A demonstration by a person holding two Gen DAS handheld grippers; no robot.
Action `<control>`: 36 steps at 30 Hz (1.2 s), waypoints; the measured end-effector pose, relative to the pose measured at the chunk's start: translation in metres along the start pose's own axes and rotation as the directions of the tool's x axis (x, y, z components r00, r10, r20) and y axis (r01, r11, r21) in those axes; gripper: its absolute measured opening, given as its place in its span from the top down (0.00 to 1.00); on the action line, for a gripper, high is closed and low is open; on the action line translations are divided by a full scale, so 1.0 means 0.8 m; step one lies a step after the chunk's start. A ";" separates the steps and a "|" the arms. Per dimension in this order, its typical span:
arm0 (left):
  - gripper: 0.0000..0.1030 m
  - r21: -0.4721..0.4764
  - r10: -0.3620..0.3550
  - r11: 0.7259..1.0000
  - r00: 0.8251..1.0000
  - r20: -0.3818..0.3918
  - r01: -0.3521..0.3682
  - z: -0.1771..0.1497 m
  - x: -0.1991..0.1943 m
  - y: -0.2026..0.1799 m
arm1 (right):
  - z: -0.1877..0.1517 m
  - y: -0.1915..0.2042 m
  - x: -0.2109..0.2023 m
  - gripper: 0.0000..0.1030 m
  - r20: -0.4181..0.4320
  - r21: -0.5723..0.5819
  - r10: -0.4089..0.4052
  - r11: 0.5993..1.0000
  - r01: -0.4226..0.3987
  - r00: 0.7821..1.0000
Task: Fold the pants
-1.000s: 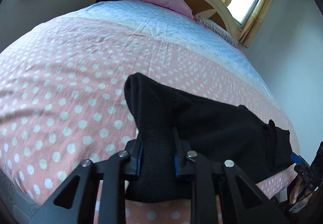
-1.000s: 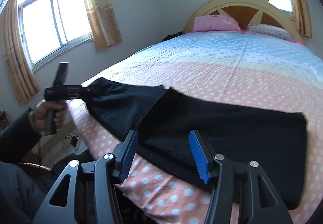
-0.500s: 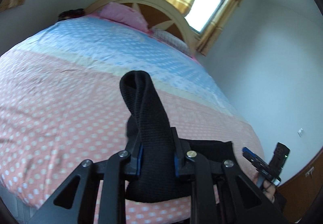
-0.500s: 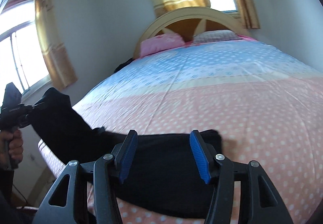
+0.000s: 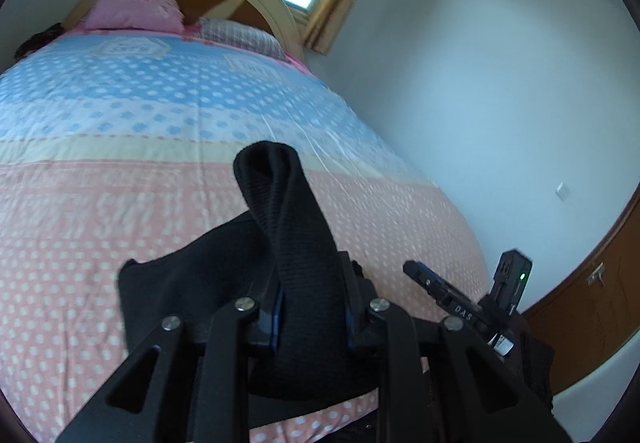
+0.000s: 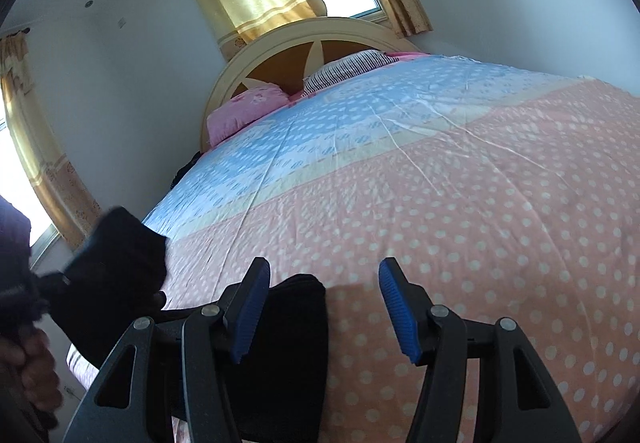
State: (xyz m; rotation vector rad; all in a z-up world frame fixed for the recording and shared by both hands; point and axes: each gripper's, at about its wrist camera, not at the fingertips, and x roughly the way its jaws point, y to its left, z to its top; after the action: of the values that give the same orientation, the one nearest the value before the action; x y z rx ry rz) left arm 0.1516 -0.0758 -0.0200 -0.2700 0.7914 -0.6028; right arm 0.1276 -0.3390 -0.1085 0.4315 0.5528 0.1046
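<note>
Far left in the right wrist view: a person's hand gripping a handle, with the left claw clenched on a lifted end of the black pants. Held up over the near left edge of the bed, that raised end, clear of the pink dotted cover. Further right, the rest of the pants lying flat in a dark stack on the cover, under and just behind the left blue finger. Right claw released, standing wide apart with nothing between, only dotted cover beyond the gap.

From the left wrist view: left claw pinching a ribbed black band of the pants, looped upright above the pads. Folded bulk spread on the bed to the left and below. At right, right claw seen side-on, near the bed's corner.
</note>
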 end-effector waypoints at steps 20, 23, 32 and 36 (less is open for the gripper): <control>0.37 0.184 0.047 0.982 0.993 -0.109 -0.026 -0.054 0.110 -0.071 | 0.001 -0.016 0.014 0.36 -0.063 0.077 0.123 0.990 -0.118 0.990; 0.23 0.194 0.086 0.978 0.996 -0.021 -0.080 -0.051 0.080 -0.055 | 0.000 0.002 0.011 0.24 -0.073 0.089 0.204 0.976 -0.197 0.976; 0.11 0.080 0.300 0.948 0.950 0.087 -0.307 -0.072 0.035 0.052 | -0.039 0.049 0.048 0.82 -0.299 -0.020 0.124 0.991 -0.136 0.946; 0.11 0.036 0.324 0.944 0.943 0.077 -0.327 -0.074 0.036 0.079 | -0.039 0.047 0.024 0.84 -0.282 0.002 0.175 0.983 -0.182 0.944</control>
State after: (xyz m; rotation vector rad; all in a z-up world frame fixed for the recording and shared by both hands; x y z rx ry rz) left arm 0.1498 -0.0427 -0.1052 -0.1101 0.7329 -0.2978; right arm 0.1277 -0.2896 -0.1258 0.4454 0.7907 0.3506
